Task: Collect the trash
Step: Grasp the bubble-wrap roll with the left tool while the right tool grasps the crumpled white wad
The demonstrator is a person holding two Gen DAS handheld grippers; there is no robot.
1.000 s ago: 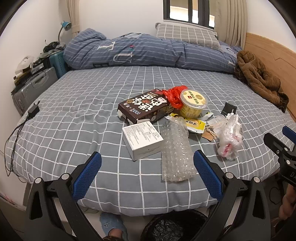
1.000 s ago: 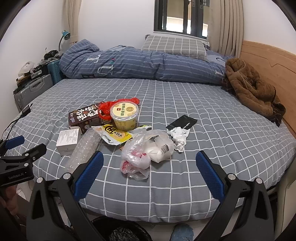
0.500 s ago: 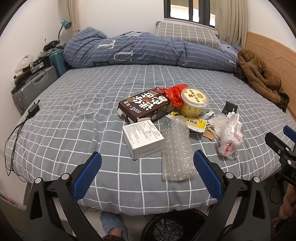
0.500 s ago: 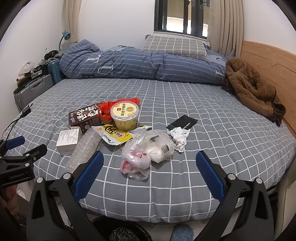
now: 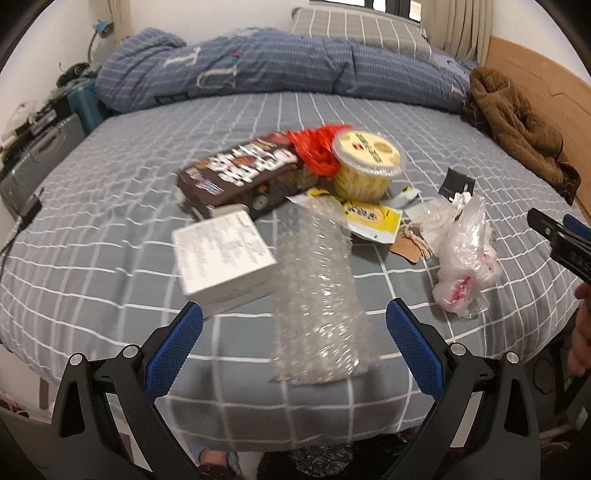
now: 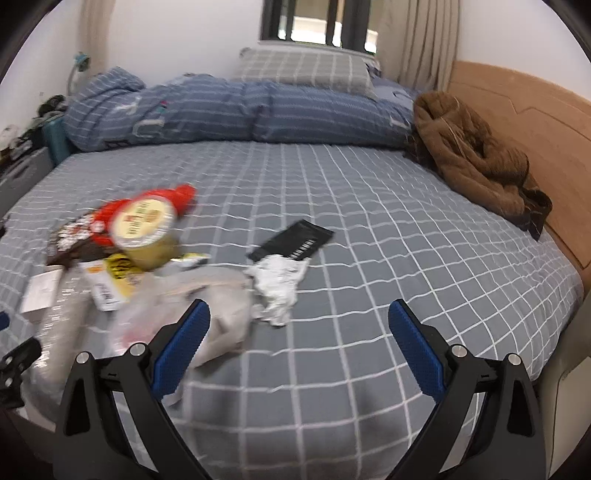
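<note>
A: Both views evenly lit, soft indoor light. Brightest source is the window [image 6: 317, 26] straight ahead past the right gripper [image 6: 297, 341], slightly blown out.

B: Shadows?

A: Faint, only thin dark edges under the bubble wrap [image 5: 317, 295] between the left gripper's [image 5: 293, 341] fingers. No hard glare; small glints on the wrap and on the plastic bag [image 5: 467, 262] ahead and to the right.

B: Sharpness?

A: Motion blur in both. Right view worse: yellow tub [image 6: 146, 230] ahead-left smeared, grid lines on the bedsheet [image 6: 369, 229] doubled. Gripper fingers stay crisp.

B: Edges?

A: Strong fisheye bowing, dark vignette in the corners.
</note>
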